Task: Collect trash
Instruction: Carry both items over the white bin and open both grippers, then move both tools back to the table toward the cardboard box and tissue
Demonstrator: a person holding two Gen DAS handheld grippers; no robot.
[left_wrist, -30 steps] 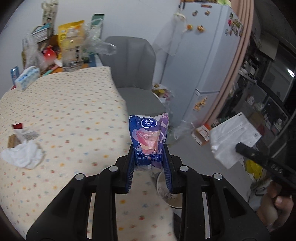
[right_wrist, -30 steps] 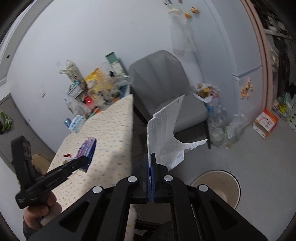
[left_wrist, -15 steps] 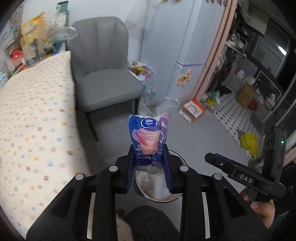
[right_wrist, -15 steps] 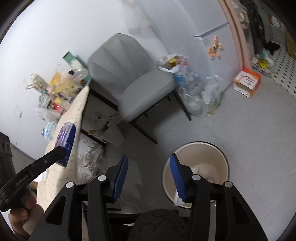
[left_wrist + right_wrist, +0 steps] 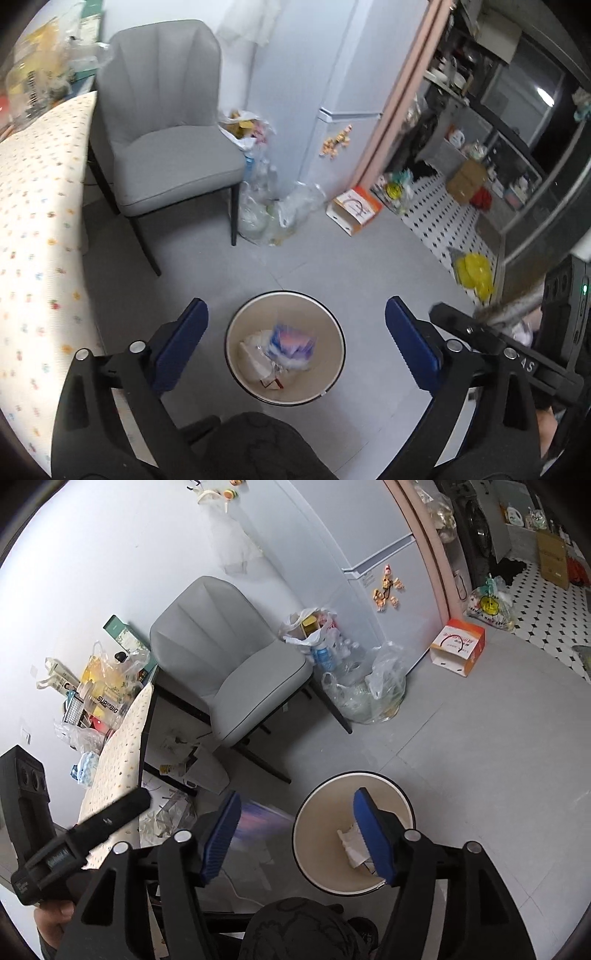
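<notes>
- Left wrist view: left gripper (image 5: 295, 332) is spread wide and holds nothing. Bin (image 5: 236, 363) sits low centre, between the jaws and below them. Blue-pink wrapper (image 5: 291, 341) lies in the bin on white paper (image 5: 255, 356), well apart from the jaws.
- Chair (image 5: 166, 140) upper left, table (image 5: 33, 221) at left edge.
- Right wrist view: right gripper (image 5: 295, 840) is also released and bare. Bin (image 5: 314, 834) lower centre, partly behind the right-hand jaw; white paper (image 5: 349, 840) shows inside.
- Risk: likely more trash on the table; swinging back fast could knock the bin or chair, or make the two grippers collide.
</notes>
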